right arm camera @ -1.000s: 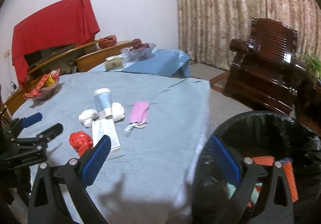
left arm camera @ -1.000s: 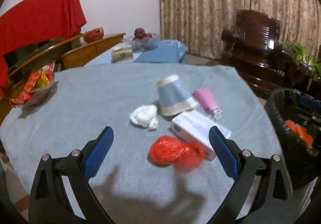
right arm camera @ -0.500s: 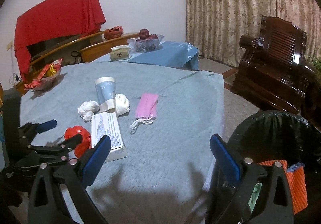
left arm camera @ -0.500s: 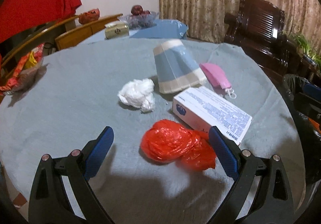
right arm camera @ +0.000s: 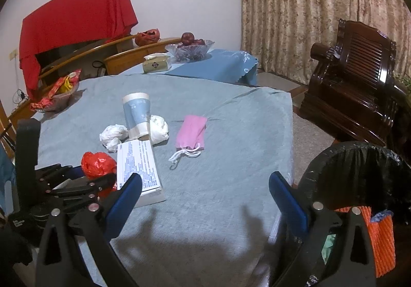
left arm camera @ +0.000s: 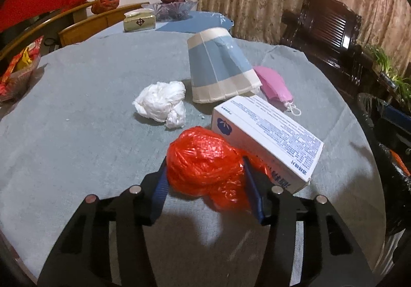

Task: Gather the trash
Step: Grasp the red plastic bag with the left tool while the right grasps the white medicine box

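My left gripper [left arm camera: 205, 176] is shut on a crumpled red plastic bag [left arm camera: 205, 161] that rests on the grey-blue tablecloth; it also shows in the right wrist view [right arm camera: 96, 163]. Beside it lie a white box [left arm camera: 267, 132], a white tissue wad [left arm camera: 161, 104], an upturned blue paper cup [left arm camera: 218, 66] and a pink mask [left arm camera: 274, 84]. My right gripper [right arm camera: 205, 189] is open and empty above the table's near edge, next to the black-lined trash bin [right arm camera: 359, 179] on the right.
A snack bag [left arm camera: 18, 68] sits at the table's left edge. A tissue box [left arm camera: 140, 22] and fruit bowl [left arm camera: 170, 5] stand on the far table. Wooden chairs [right arm camera: 123, 53] stand behind, a dark armchair [right arm camera: 357, 81] at the right.
My left gripper moved forward to the red bag and closed on it. My right gripper swung left from over the bin toward the table and stayed open.
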### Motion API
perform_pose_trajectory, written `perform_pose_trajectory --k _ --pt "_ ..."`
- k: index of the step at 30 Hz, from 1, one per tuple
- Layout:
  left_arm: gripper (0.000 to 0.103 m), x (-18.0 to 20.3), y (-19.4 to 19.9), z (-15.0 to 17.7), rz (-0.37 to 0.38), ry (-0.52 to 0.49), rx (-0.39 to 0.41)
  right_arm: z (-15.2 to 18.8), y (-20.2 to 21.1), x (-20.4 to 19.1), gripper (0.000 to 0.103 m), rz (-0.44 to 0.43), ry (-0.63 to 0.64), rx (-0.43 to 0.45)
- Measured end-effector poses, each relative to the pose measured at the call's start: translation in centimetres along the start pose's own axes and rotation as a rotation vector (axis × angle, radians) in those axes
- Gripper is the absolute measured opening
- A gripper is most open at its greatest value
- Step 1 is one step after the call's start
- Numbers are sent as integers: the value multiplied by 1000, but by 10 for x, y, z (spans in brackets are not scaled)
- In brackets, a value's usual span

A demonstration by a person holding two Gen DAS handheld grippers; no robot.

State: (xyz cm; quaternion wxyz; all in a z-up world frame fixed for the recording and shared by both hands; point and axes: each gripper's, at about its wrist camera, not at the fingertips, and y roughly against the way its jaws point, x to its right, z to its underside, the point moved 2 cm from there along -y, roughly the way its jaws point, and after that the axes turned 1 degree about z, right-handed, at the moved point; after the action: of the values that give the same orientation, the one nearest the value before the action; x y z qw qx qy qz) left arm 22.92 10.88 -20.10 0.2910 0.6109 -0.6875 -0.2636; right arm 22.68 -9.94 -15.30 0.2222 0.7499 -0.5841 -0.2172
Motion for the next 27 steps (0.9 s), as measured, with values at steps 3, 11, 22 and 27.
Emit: perform_pose_trajectory --k 3,11,22,27 --pt "51 -4 10 -1 -13 5 18 1 -1 -7 97 -11 8 -1" --pt "51 -25 28 -1 -65 11 32 7 -19 -37 95 -63 15 -34" --pt "51 -52 29 2 -92 26 32 13 -61 -66 84 -100 46 -133" --pt "51 -57 29 3 -97 28 34 11 -73 -72 80 -110 56 -165"
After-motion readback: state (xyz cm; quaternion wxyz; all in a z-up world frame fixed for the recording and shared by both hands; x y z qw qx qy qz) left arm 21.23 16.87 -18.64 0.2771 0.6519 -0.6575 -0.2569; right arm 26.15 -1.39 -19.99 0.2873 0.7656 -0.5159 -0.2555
